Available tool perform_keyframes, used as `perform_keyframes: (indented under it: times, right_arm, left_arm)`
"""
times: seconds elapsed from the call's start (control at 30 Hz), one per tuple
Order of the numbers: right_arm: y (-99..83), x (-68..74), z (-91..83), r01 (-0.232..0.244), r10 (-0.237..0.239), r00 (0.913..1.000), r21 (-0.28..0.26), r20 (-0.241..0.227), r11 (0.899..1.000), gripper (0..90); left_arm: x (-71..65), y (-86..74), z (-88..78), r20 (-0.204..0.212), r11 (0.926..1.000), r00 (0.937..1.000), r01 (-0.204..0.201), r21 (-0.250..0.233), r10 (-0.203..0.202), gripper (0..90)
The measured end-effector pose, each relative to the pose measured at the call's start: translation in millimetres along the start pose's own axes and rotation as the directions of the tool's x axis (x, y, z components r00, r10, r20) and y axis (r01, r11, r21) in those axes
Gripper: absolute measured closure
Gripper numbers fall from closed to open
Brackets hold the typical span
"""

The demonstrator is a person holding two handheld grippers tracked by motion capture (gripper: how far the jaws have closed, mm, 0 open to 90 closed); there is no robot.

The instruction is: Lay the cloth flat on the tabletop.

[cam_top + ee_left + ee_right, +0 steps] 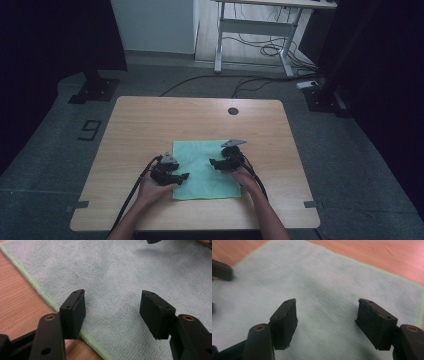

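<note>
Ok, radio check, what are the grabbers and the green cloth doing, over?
Left gripper open, over cloth's left edge. Right gripper open, over its right part. Cloth flat on table, unheld. Nothing in the way.

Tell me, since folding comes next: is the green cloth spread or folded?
Spread: the green cloth lies flat in one layer on the table, edges showing.

Left gripper (pixel 184 176) and right gripper (pixel 214 163) face inward, jaws apart, nothing between.
</note>
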State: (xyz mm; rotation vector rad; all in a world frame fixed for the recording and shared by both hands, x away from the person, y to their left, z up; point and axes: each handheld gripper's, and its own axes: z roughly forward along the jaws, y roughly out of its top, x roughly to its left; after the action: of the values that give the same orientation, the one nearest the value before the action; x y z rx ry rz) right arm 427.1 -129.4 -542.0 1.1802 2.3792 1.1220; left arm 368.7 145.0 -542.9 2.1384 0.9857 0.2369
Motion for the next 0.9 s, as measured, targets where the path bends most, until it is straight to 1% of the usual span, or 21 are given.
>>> perform_keyframes:
  times: [0.03, 0.07, 0.1, 0.13, 0.2, 0.3, 0.4, 0.53, 0.67, 0.7, 0.8, 0.9]
  right_arm:
    - [-2.4, -1.9, 0.3, 0.0, -0.001, 0.9999, 0.011, 0.014, 1.0, 31.0]
    - [-5.5, -3.6, 0.1, 0.0, 0.0, 0.9999, 0.012, 0.015, 1.0, 31.4]
    - [-8.3, -4.8, -1.3, -0.004, 0.004, 0.9999, -0.006, 0.011, 1.0, 31.5]
    - [-9.9, -4.9, -2.7, -0.013, 0.013, 0.9999, -0.01, 0.009, 1.0, 31.5]
    - [-12.3, -3.7, -4.4, -0.002, 0.002, 0.9999, -0.011, 0.015, 1.0, 31.5]
    - [-14.5, -1.6, -6.8, 0.012, -0.012, 0.9997, -0.004, 0.021, 1.0, 31.5]
    - [-17.9, -1.3, -10.1, 0.018, -0.018, 0.9997, -0.006, 0.013, 1.0, 31.6]
    - [-23.0, -1.3, -14.6, 0.008, -0.008, 1.0, -0.016, 0.003, 1.0, 32.3]
    - [-24.4, -1.1, -16.4, 0.007, -0.008, 1.0, -0.016, -0.001, 1.0, 32.2]
    - [-24.5, -0.9, -16.7, 0.011, -0.011, 0.9999, -0.016, -0.001, 1.0, 31.9]
    - [-24.3, 0.7, -21.8, 0.004, -0.004, 0.9999, -0.042, -0.012, 0.999, 31.6]
    - [-23.3, 4.3, -33.0, 0.007, -0.009, 0.9995, -0.089, -0.03, 0.996, 31.6]
  left_arm:
    - [-0.2, -0.2, 0.1, 0.0, 1.0, 1.0, 0.0, -0.001, 0.0, 37.2]
    - [-0.4, -0.3, 0.1, 0.001, 1.0, 1.0, -0.001, -0.001, 0.001, 37.0]
    - [-0.4, -0.4, 0.1, 0.002, 1.0, 1.0, 0.0, -0.002, 0.0, 36.9]
    - [-0.3, -0.5, 0.0, 0.004, 1.0, 1.0, 0.003, -0.003, -0.003, 36.8]
    - [0.1, -0.7, -0.2, 0.011, 1.0, 0.9999, 0.008, -0.004, -0.008, 36.8]
    - [-0.6, -1.4, -0.6, 0.013, 1.0, 0.9999, 0.006, -0.005, -0.006, 36.9]
    - [-1.2, -2.2, -1.2, 0.016, 1.0, 0.9999, 0.004, -0.005, -0.004, 36.9]
    - [-1.6, -3.3, -1.8, 0.02, 1.0, 0.9998, 0.005, -0.009, -0.005, 37.1]
    - [-2.5, -3.7, -2.9, 0.014, 0.9999, 0.9999, 0.005, -0.01, -0.005, 37.1]
    - [-2.7, -3.6, -4.3, 0.006, 0.9998, 1.0, 0.003, -0.018, -0.003, 36.6]
    - [-1.8, -1.9, -12.3, 0.001, 0.9988, 0.9999, 0.015, -0.047, -0.014, 36.7]
    - [0.1, -1.0, -20.6, -0.002, 0.9974, 0.9995, 0.03, -0.066, -0.03, 36.8]
